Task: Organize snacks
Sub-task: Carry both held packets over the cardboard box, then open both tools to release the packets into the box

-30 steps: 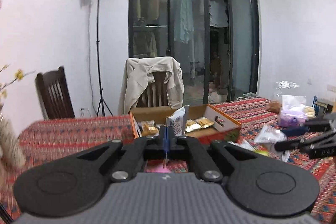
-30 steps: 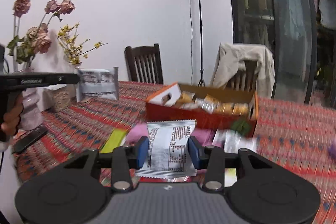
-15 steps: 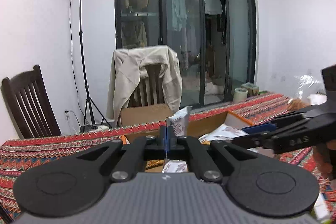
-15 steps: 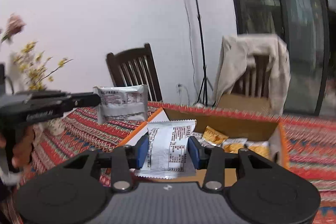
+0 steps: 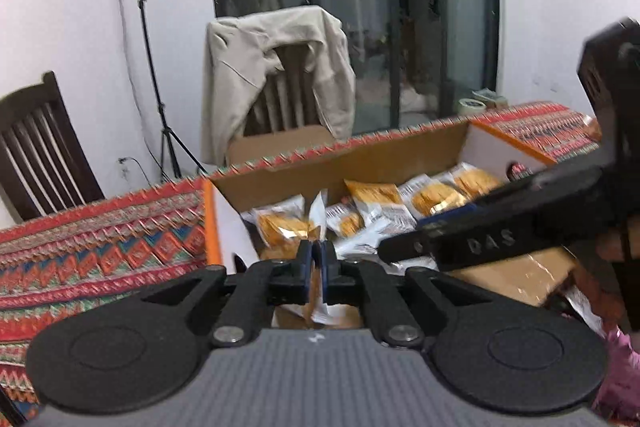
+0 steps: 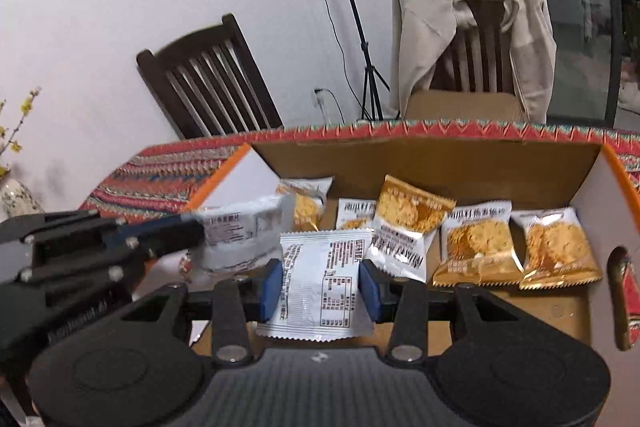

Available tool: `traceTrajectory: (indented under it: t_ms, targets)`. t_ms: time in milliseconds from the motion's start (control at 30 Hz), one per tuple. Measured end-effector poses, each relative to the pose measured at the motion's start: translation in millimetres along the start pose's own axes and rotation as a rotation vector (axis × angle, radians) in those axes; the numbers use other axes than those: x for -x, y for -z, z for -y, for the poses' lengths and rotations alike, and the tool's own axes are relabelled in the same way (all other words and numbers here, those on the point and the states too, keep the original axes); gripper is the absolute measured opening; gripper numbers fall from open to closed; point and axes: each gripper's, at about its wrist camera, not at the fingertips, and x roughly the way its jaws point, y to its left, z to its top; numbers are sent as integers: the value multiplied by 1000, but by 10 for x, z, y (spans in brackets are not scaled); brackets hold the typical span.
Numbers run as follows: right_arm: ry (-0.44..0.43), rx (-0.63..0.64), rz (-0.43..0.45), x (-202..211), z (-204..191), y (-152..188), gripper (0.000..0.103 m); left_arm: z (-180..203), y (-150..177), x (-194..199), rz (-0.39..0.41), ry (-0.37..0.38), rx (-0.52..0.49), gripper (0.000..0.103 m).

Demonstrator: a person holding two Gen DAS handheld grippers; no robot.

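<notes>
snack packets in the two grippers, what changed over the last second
Both grippers carried their packets forward from over the tablecloth to above the open cardboard box. The right gripper now holds its white packet over the box interior; the left gripper holds its packet beside it. Nothing was let go: both grips are unchanged, and the orange packets in the box lie as before.

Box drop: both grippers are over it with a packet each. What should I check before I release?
1. Right gripper shut on its packet: ok.
2. Left gripper shut on its packet, held edge-on: ok.
3. Both packets over the box, inside its walls: ok.
4. Bare floor to drop onto: ok at the right gripper's near right; cannot tell under the left packet.
5. Clearance between the two grippers: not ok, they nearly cross in both views.
6. Stacked packets at the back left undisturbed: cannot tell.
</notes>
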Motion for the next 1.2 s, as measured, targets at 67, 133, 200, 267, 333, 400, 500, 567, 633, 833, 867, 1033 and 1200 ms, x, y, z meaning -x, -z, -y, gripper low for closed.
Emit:
traceTrajectory:
  t_ms: [67, 133, 200, 267, 333, 400, 500, 567, 633, 833, 867, 1033, 1200]
  targets:
    - [12, -1, 2, -12, -2, 11, 43, -9, 16, -21, -19, 8, 11, 5]
    - [14, 2, 4, -2, -19, 5, 50, -33, 17, -3, -32, 26, 33, 13]
    - [14, 3, 11, 28, -38, 12, 60, -63, 12, 57, -33, 40, 56, 35]
    - [8, 2, 14, 72, -50, 10, 61, -78, -13, 140, -18, 40, 71, 49]
    - [2, 2, 28, 169, -67, 4, 62, -76, -32, 254, -10, 50, 82, 50]
    - [4, 11, 47, 293, -99, -1, 63, -73, -67, 357, -10, 51, 96, 53]
    - [7, 28, 84, 541, -163, 5, 67, -25, -102, 556, 2, 32, 93, 58]
    - [5, 40, 108, 743, -203, 25, 67, 19, -116, 723, 12, 24, 99, 62]
    - [3, 54, 130, 971, -245, 63, 70, 59, -118, 935, 26, 24, 114, 69]
    - [-9, 122, 212, 1810, -430, 332, 77, 258, 25, 1677, 82, -3, 172, 85]
    - [-14, 135, 229, 1962, -461, 412, 80, 301, 83, 1800, 96, -8, 180, 86]
    - [-27, 219, 286, 2665, -646, 933, 85, 519, 500, 2352, 156, -62, 226, 93]
    - [-7, 283, 306, 3091, -817, 1439, 88, 706, 842, 2823, 203, -98, 298, 98]
